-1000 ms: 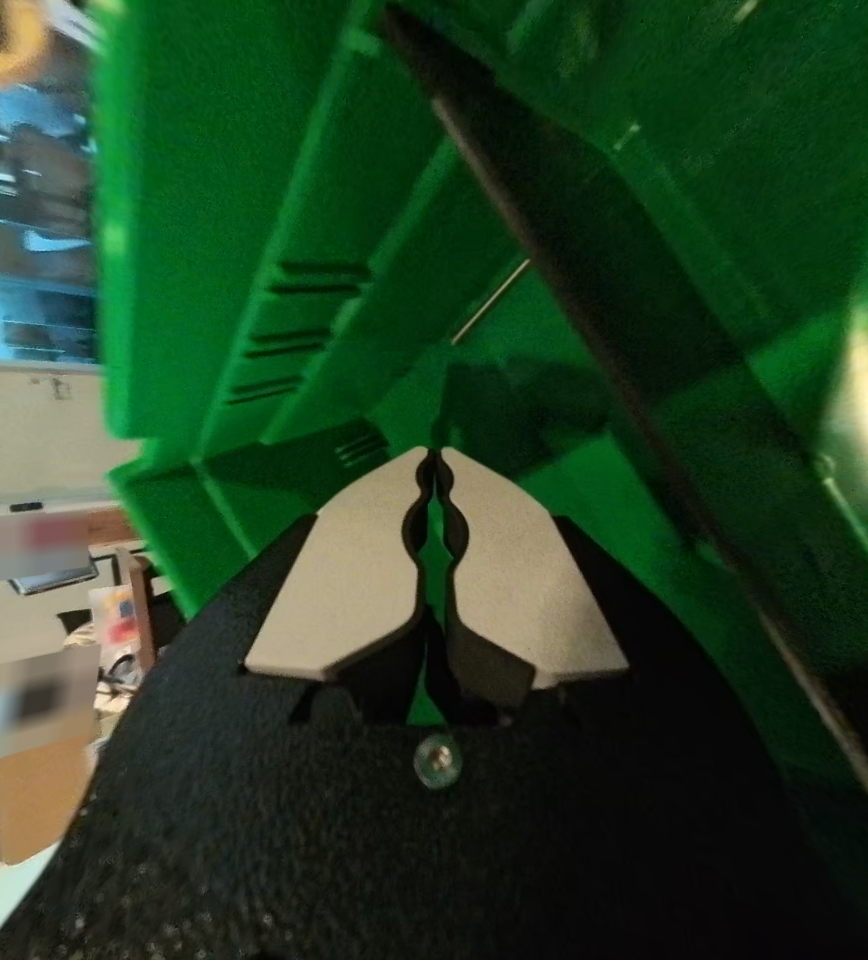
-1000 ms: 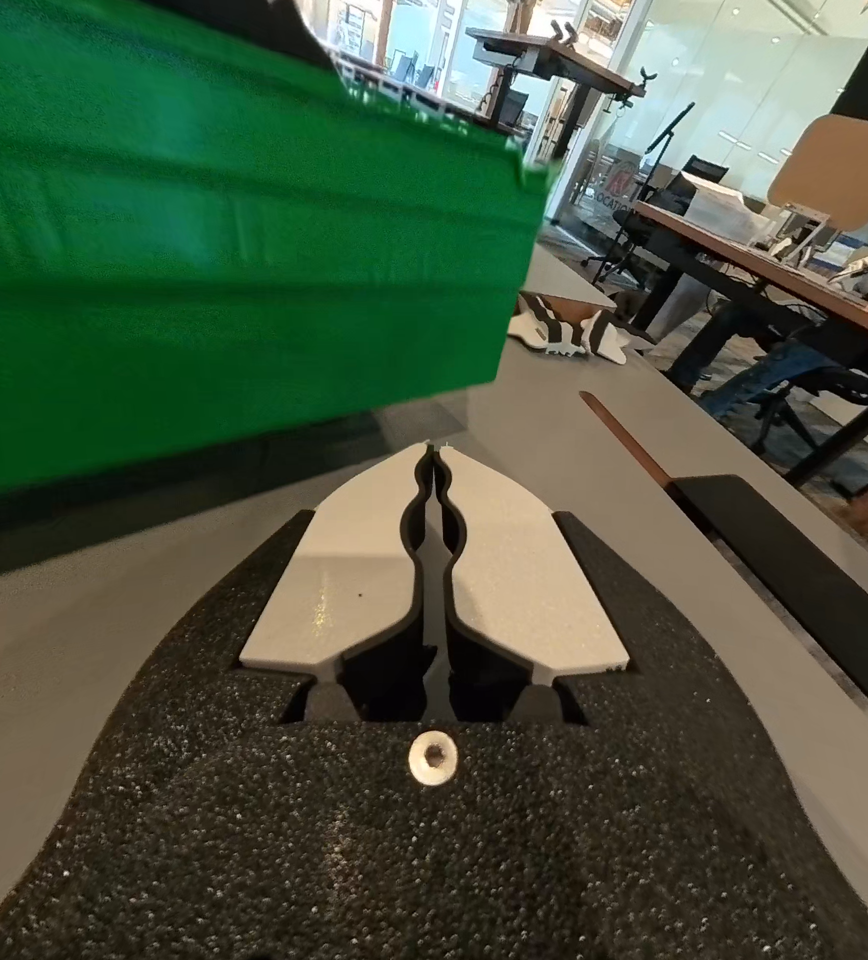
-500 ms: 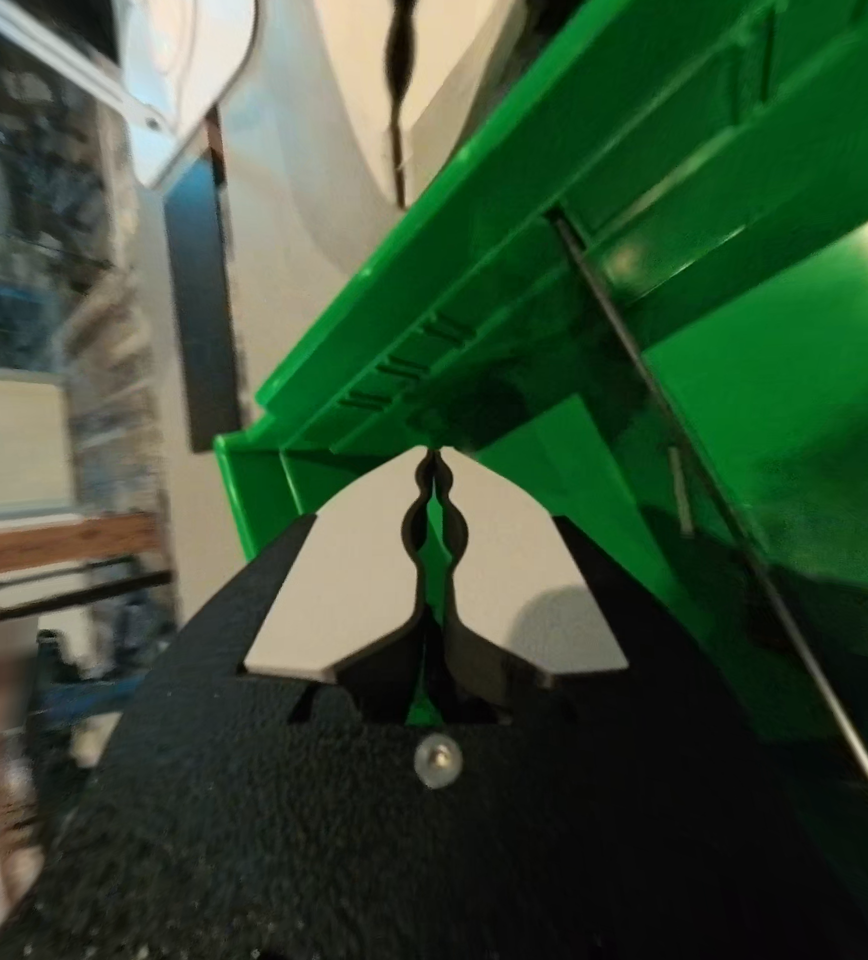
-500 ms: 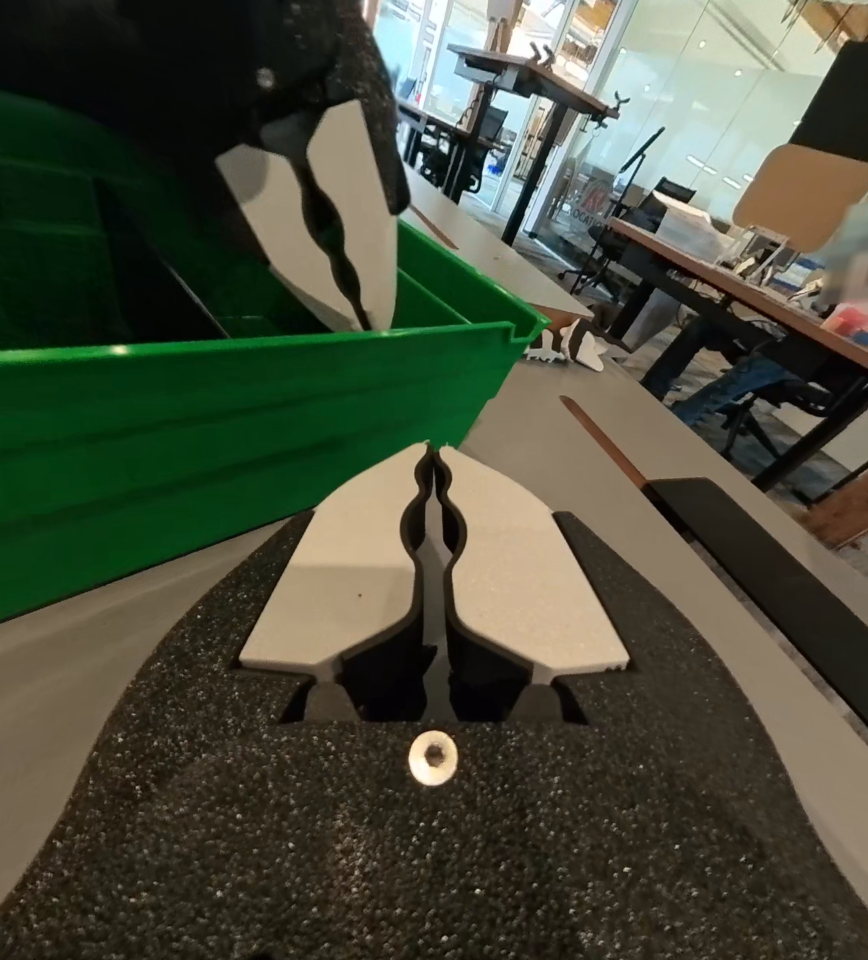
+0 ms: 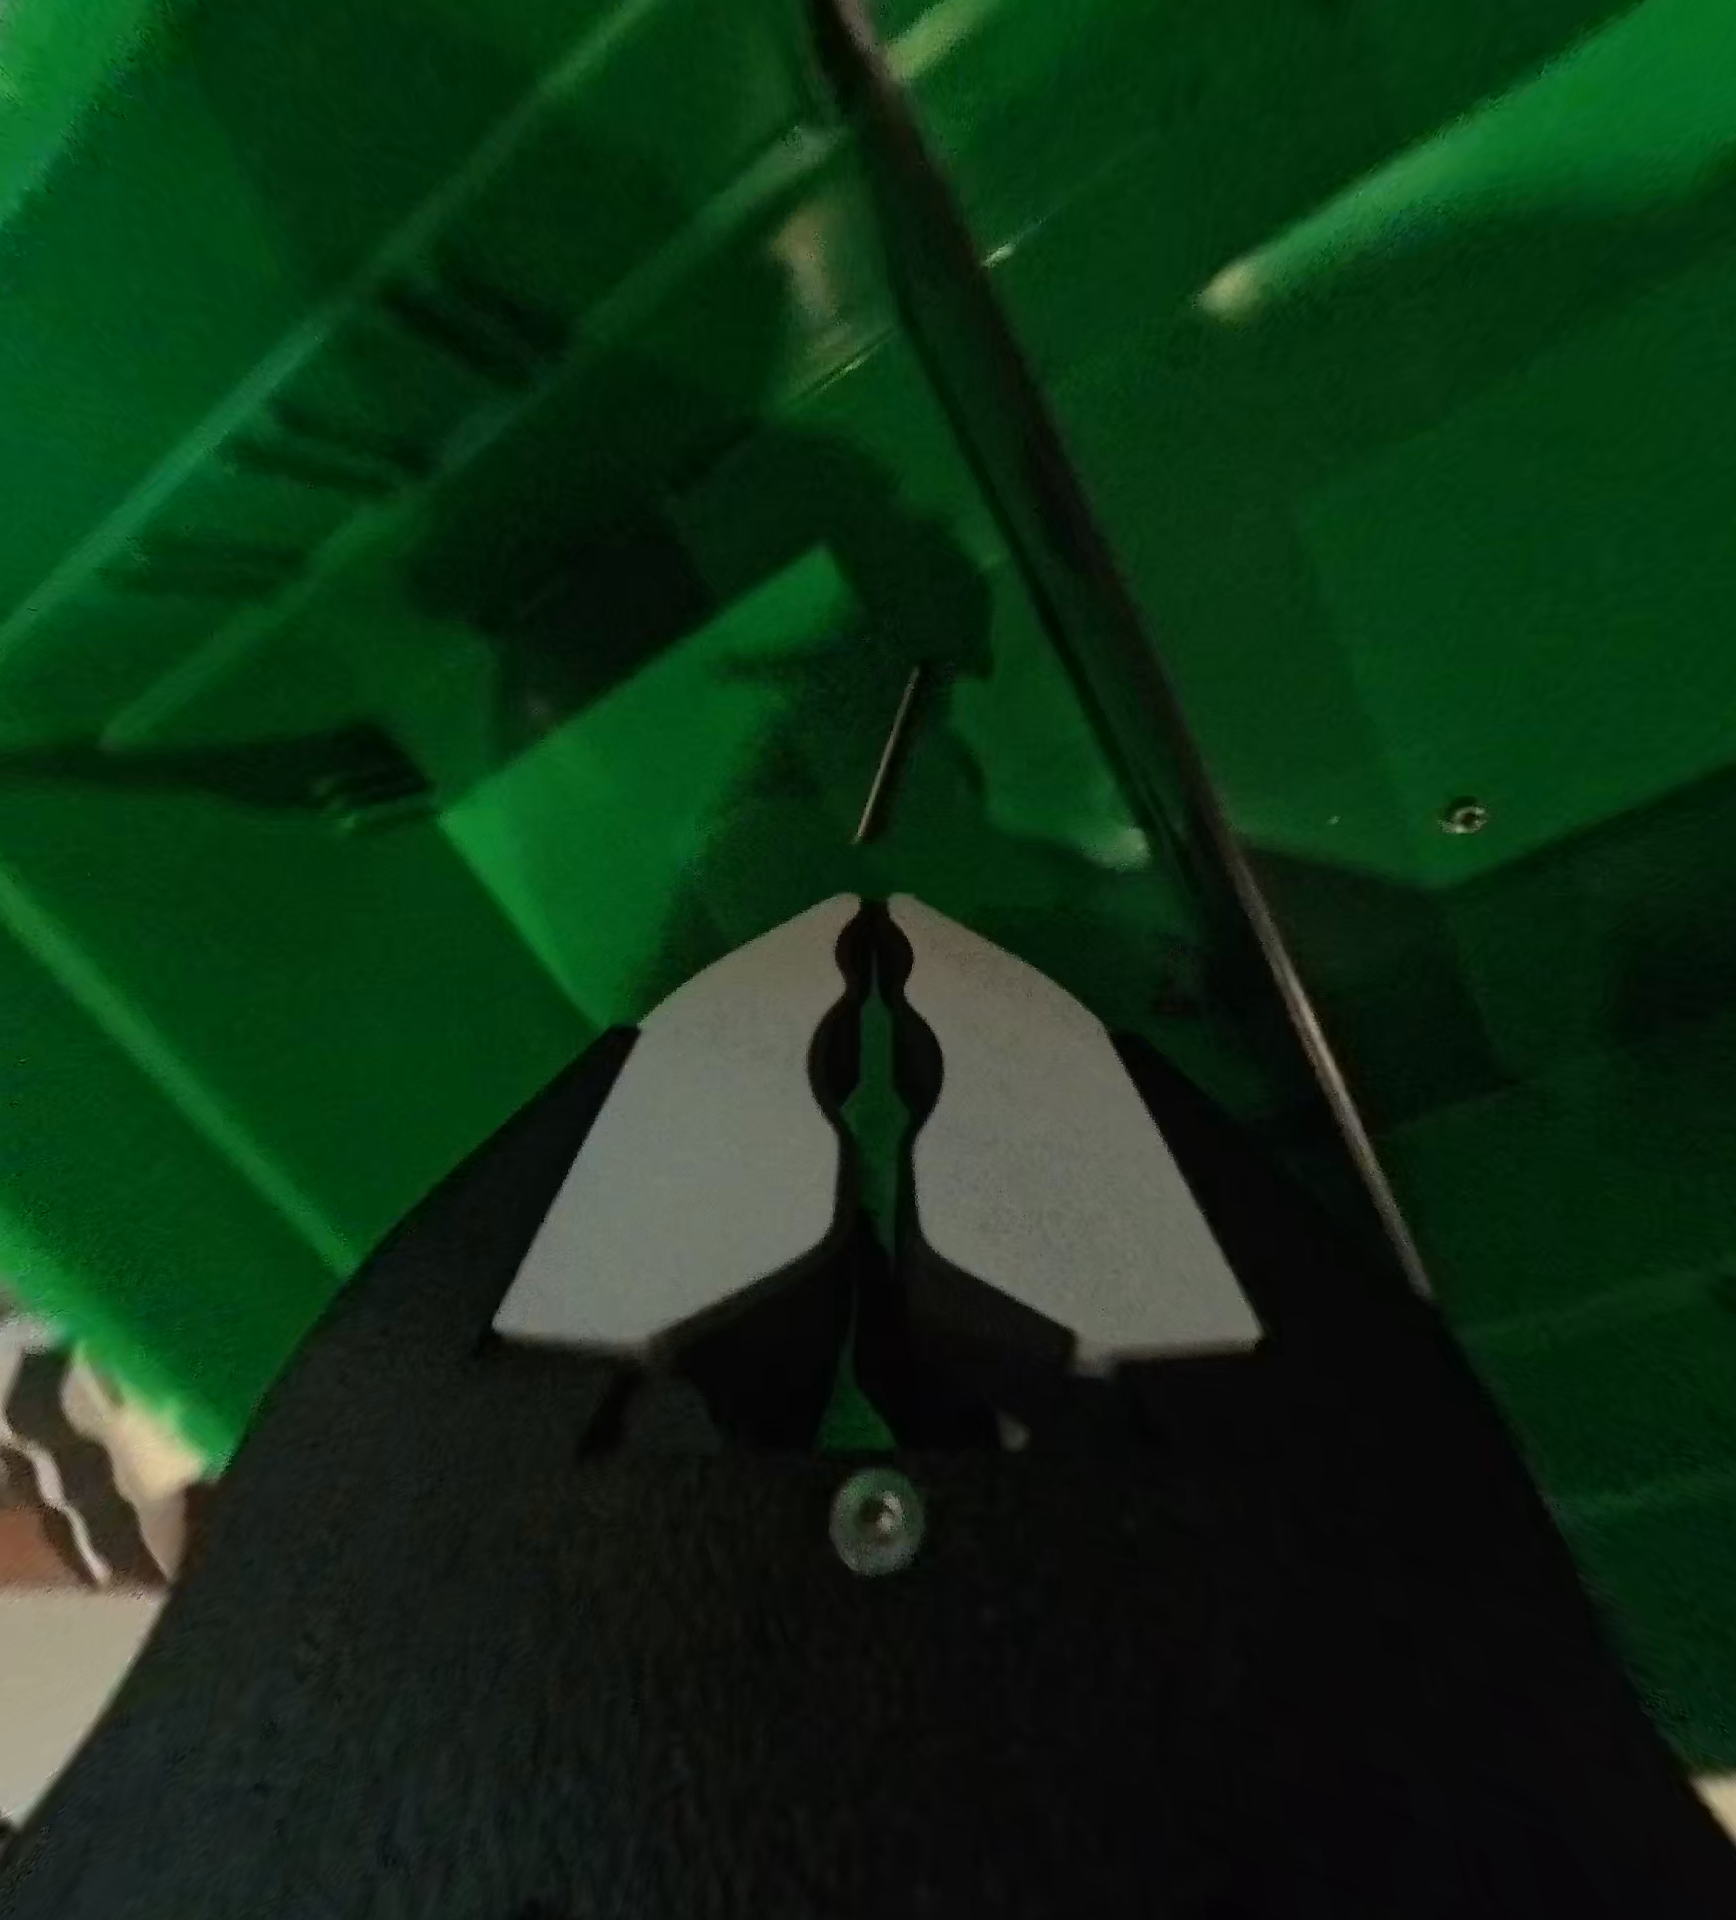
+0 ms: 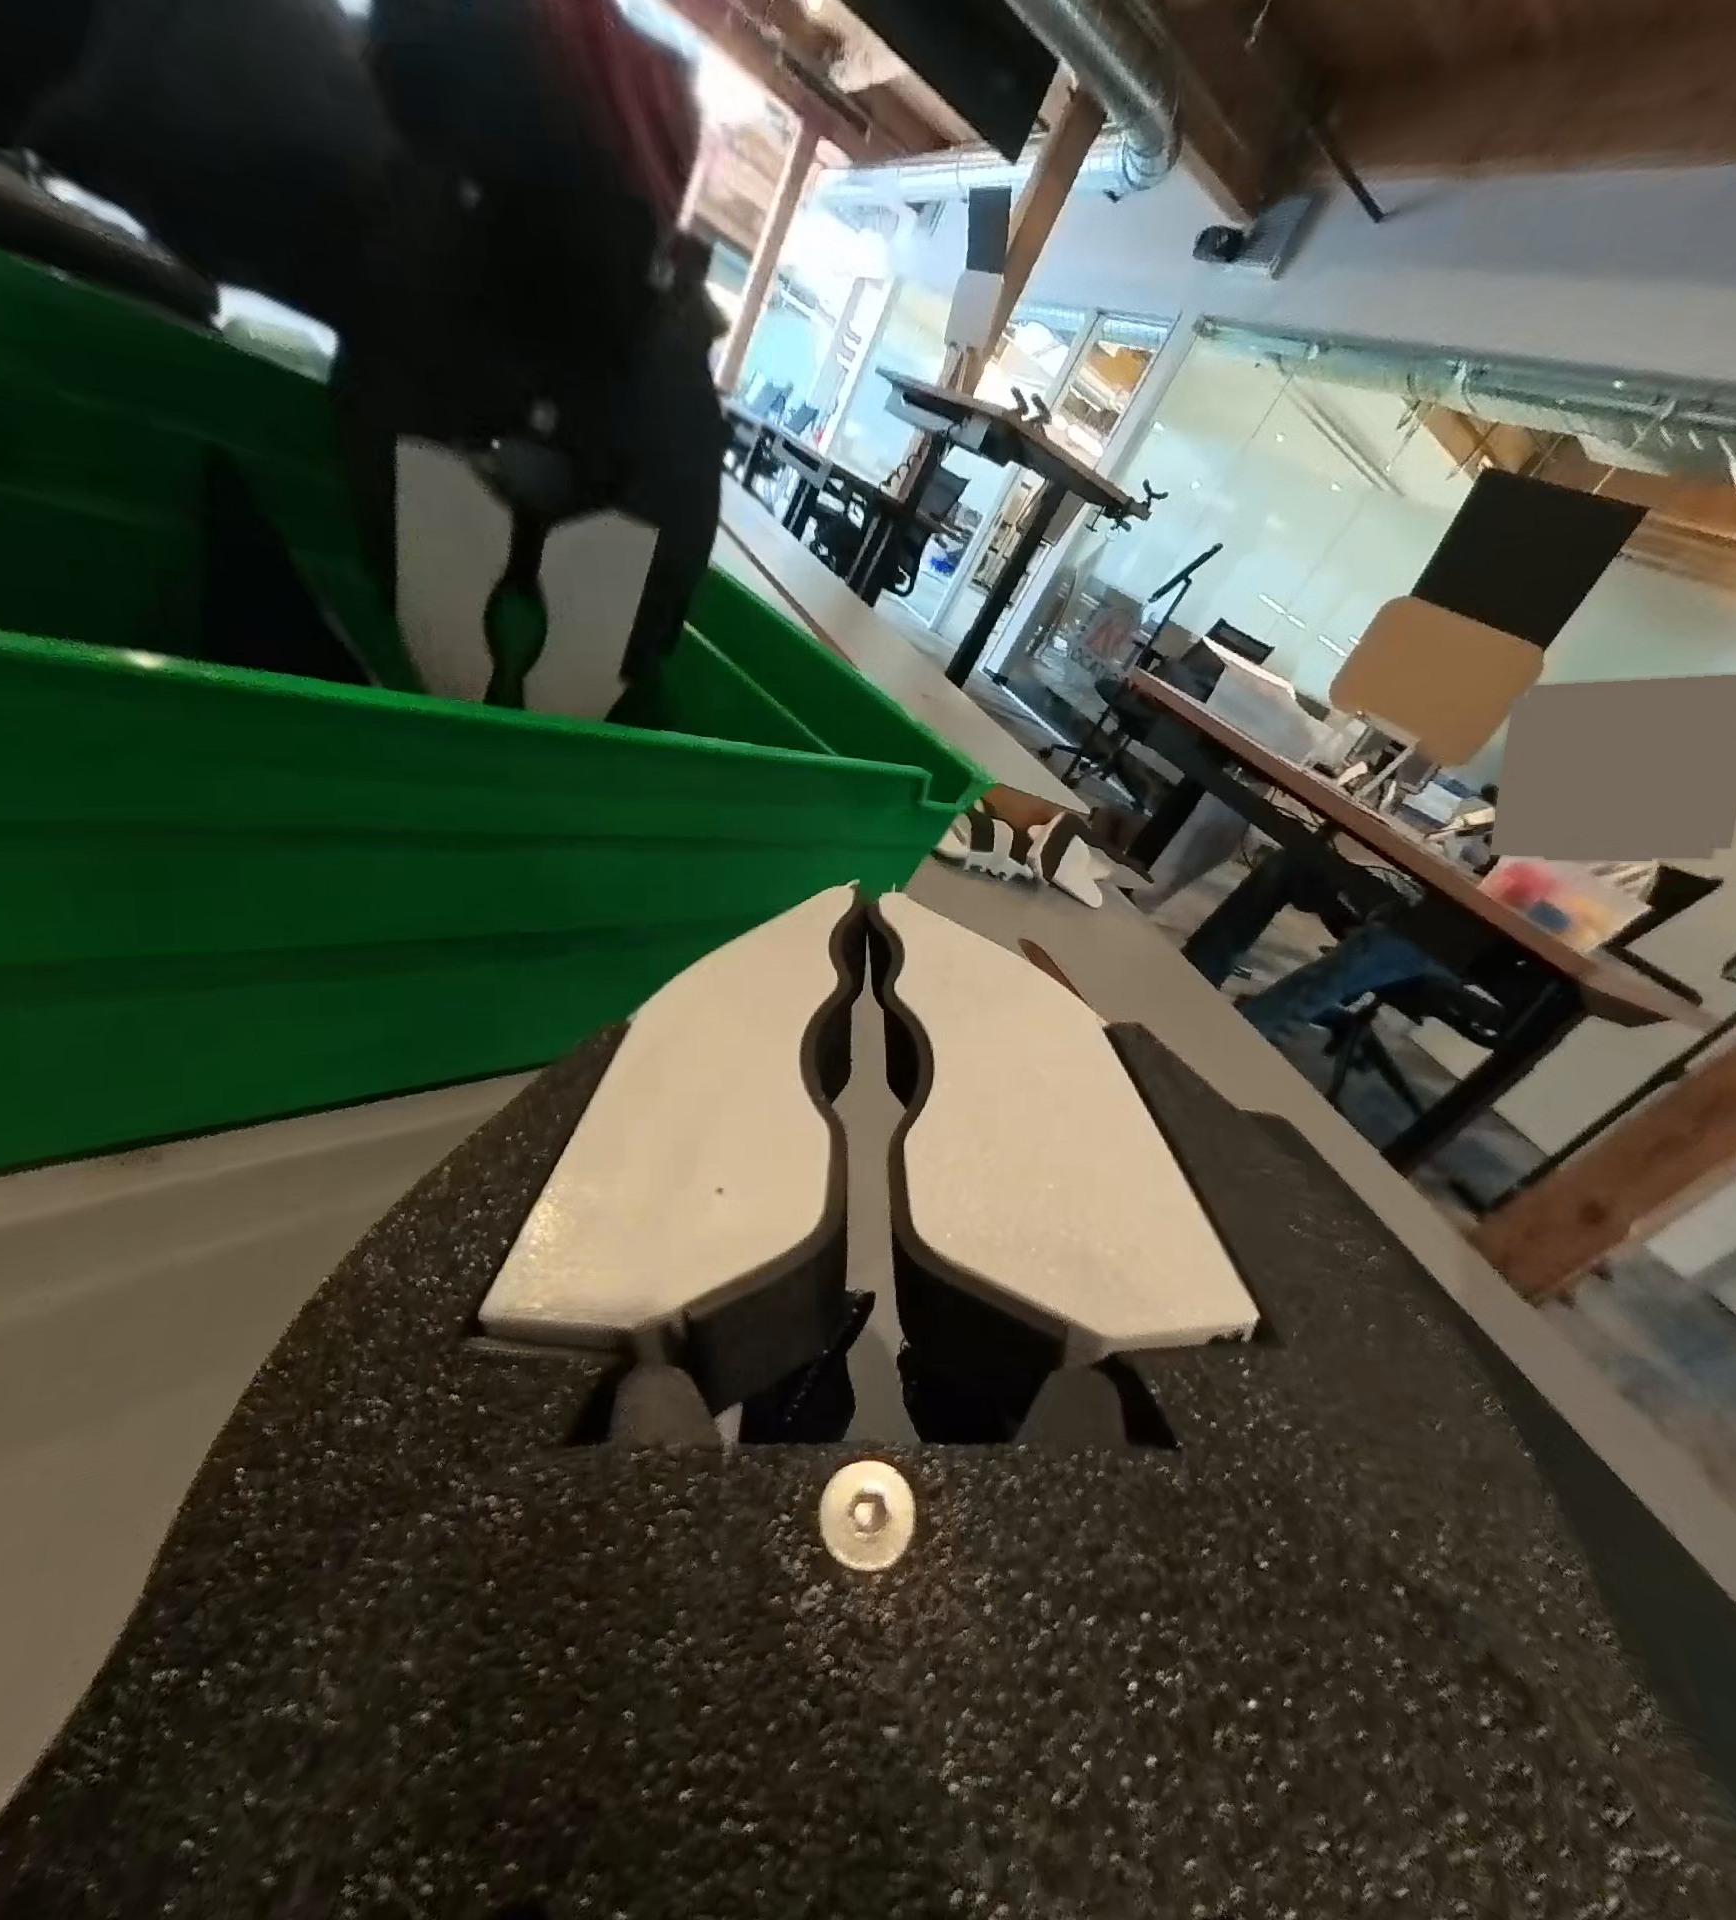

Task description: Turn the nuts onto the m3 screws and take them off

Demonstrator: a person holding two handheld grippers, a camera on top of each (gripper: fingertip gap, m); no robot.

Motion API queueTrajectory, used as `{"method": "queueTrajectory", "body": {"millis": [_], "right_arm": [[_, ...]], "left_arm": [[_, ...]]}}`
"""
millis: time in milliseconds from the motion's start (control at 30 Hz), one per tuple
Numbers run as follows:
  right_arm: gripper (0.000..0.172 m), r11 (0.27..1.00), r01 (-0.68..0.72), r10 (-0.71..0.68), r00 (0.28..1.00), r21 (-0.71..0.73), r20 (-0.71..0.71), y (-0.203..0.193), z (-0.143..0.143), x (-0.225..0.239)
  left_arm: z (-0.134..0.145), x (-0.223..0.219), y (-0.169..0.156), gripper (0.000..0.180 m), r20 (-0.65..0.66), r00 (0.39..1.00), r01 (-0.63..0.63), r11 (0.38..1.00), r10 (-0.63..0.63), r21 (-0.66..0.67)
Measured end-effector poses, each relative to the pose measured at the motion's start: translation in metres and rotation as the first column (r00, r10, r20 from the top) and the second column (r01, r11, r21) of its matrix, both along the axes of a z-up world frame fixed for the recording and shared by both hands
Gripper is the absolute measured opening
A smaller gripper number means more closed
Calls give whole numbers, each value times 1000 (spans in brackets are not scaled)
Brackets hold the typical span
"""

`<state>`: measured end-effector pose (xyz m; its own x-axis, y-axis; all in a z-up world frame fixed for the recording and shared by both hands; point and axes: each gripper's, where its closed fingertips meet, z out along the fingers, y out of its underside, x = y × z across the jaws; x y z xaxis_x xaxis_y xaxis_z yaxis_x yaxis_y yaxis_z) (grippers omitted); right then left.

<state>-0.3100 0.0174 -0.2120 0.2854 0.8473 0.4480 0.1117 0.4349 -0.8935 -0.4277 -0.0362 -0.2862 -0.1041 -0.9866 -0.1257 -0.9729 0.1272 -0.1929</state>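
Note:
My left gripper (image 5: 874,909) is shut, with nothing visible between its tips, and points down into a green plastic bin (image 5: 324,987). A thin metal screw (image 5: 885,753) lies on the bin floor just ahead of the fingertips. A small nut (image 5: 1463,817) lies on the floor of the compartment to the right, beyond a black divider (image 5: 1040,499). My right gripper (image 6: 862,904) is shut and empty, low over the grey table (image 6: 116,1299), just outside the bin's wall (image 6: 324,883). The right wrist view also shows the left gripper (image 6: 511,592) reaching into the bin.
A black-and-white striped object (image 6: 1035,857) lies on the table past the bin's corner and also shows in the left wrist view (image 5: 22,1455). A black strip (image 6: 1363,1195) runs along the table's right side. Desks (image 6: 1415,842) and chairs stand beyond. Some 15 cm of space lies between my two pairs of fingers. The small nut (image 5: 1463,817) lies some 11 cm from my left tips, 20 cm from my right tips.
The left gripper has swung and sunk deeper into the bin, so the thin screw now lies right before its tips. The right gripper has tilted beside the bin. Both stayed shut.

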Motion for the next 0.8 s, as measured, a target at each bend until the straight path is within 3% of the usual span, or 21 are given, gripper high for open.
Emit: {"method": "queueTrajectory", "body": {"millis": [133, 367, 633, 800], "right_arm": [[0, 997, -2, 0, 1000, -71, -24, 6, -1, 3], [0, 995, -20, 14, 998, -99, -57, 5, 2, 5], [0, 994, -30, 23, 997, -109, -70, 4, 4, 5], [0, 993, -39, 30, 997, -114, -76, 3, 4, 5]], "left_arm": [[-10, 16, 5, 4, 50, 996, 80, 997, -79, -19], [-20, 15, -16, 27, 22, 987, 157, 954, -157, -254], [-24, 15, -9, 17, -122, 967, 210, 971, -224, -117], [-25, 15, -6, 7, -83, 987, 122, 983, -134, -140]]}}
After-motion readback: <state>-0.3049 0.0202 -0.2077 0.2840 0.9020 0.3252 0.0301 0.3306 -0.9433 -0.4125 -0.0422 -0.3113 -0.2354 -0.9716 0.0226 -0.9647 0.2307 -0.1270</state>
